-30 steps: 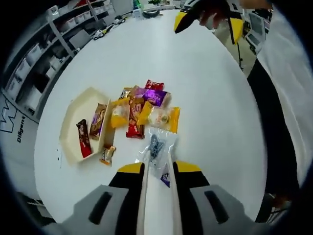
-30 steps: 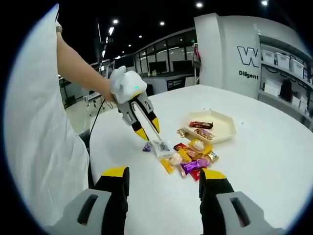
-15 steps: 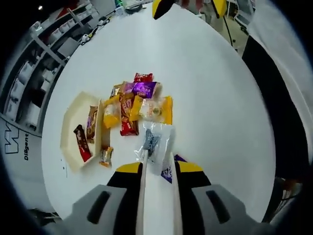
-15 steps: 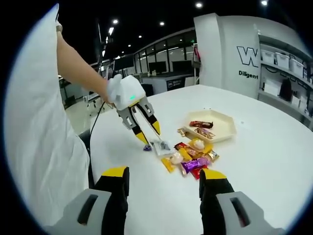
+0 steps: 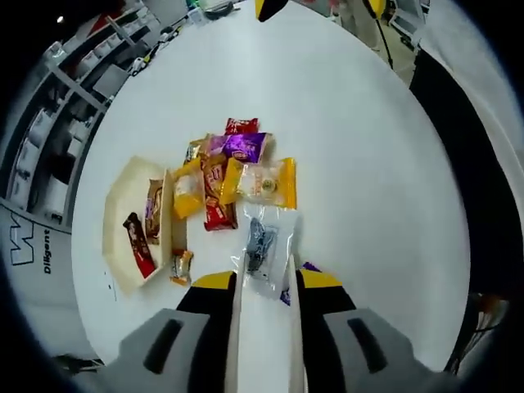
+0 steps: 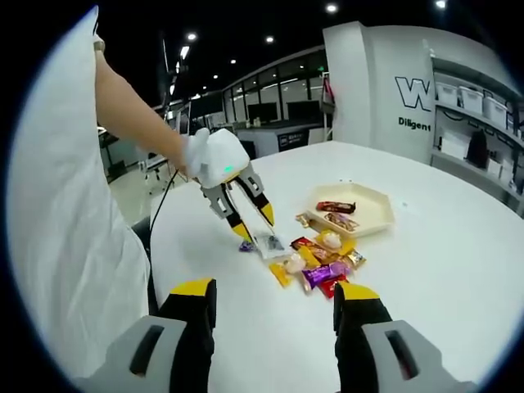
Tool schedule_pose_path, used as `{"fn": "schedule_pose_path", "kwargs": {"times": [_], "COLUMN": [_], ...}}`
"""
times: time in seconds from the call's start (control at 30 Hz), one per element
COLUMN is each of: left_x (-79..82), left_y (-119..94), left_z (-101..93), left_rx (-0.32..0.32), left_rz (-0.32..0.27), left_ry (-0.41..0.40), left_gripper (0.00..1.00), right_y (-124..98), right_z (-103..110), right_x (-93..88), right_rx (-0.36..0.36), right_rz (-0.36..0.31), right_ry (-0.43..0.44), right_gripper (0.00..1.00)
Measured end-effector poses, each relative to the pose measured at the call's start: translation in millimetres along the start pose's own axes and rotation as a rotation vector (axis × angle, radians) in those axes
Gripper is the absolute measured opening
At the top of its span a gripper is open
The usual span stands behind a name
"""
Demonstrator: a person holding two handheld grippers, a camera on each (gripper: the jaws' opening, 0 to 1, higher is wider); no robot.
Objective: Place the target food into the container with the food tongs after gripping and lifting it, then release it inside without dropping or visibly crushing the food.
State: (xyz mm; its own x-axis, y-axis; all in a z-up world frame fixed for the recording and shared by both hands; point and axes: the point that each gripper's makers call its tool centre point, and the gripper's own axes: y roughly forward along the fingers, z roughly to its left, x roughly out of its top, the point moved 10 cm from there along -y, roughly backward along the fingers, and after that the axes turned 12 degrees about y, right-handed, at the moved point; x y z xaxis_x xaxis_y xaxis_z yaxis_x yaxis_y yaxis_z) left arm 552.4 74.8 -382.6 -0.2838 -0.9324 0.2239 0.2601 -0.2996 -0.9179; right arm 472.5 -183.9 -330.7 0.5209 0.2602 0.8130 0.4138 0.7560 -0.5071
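My left gripper [image 5: 268,282] is shut on the food tongs [image 5: 237,319], whose two metal arms run forward between its jaws. The tong tips lie on either side of a clear packet [image 5: 260,244] with a dark item inside, flat on the white table [image 5: 360,164]. From the right gripper view the same left gripper [image 6: 255,223] points down at that packet [image 6: 268,243]. A cream hexagonal tray [image 5: 115,205] holding two snack bars sits left of the pile of wrapped snacks [image 5: 237,172]. My right gripper [image 6: 274,299] hangs open over the near table edge, holding nothing.
A purple packet [image 5: 307,268] lies by the left gripper's right jaw, and a small gold one [image 5: 181,266] beside the tray. The person's white clothing [image 6: 65,229] is close on the left. Shelves with bins [image 6: 475,106] stand beyond the table.
The left gripper has tilted and edged slightly toward the clear packet, which has stayed on the table. The right gripper has not moved.
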Motion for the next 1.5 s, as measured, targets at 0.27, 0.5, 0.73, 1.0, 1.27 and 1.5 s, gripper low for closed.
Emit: {"fn": "schedule_pose_path", "kwargs": {"times": [0.27, 0.5, 0.73, 1.0, 1.27, 1.5], "left_x": [-4.7, -2.5, -2.6, -9.2, -14.9, -22.0], "left_y": [5.9, 5.1, 2.2, 0.8, -1.3, -4.7], "left_z": [5.0, 4.2, 4.8, 7.0, 6.1, 8.0], "left_rx": [-0.074, -0.115, -0.141, -0.167, -0.175, -0.178], "left_rz": [0.02, 0.004, -0.023, -0.062, -0.131, -0.224], "left_ry": [-0.017, -0.059, -0.233, -0.395, -0.605, -0.791], "left_gripper": [0.25, 0.19, 0.16, 0.12, 0.11, 0.11], "right_y": [1.5, 0.3, 0.9, 2.0, 1.1, 1.7], "right_z": [-1.0, -1.9, -3.0, -2.1, -2.5, -2.3], "right_x": [1.7, 1.3, 3.0, 4.1, 1.9, 2.2], "right_rx": [0.002, -0.002, -0.002, 0.002, 0.0, 0.002], "right_rz": [-0.003, -0.002, -0.003, -0.001, 0.002, 0.005], "right_ry": [-0.002, 0.001, -0.003, -0.01, -0.009, -0.01], "right_gripper": [0.55, 0.55, 0.54, 0.54, 0.54, 0.54]}}
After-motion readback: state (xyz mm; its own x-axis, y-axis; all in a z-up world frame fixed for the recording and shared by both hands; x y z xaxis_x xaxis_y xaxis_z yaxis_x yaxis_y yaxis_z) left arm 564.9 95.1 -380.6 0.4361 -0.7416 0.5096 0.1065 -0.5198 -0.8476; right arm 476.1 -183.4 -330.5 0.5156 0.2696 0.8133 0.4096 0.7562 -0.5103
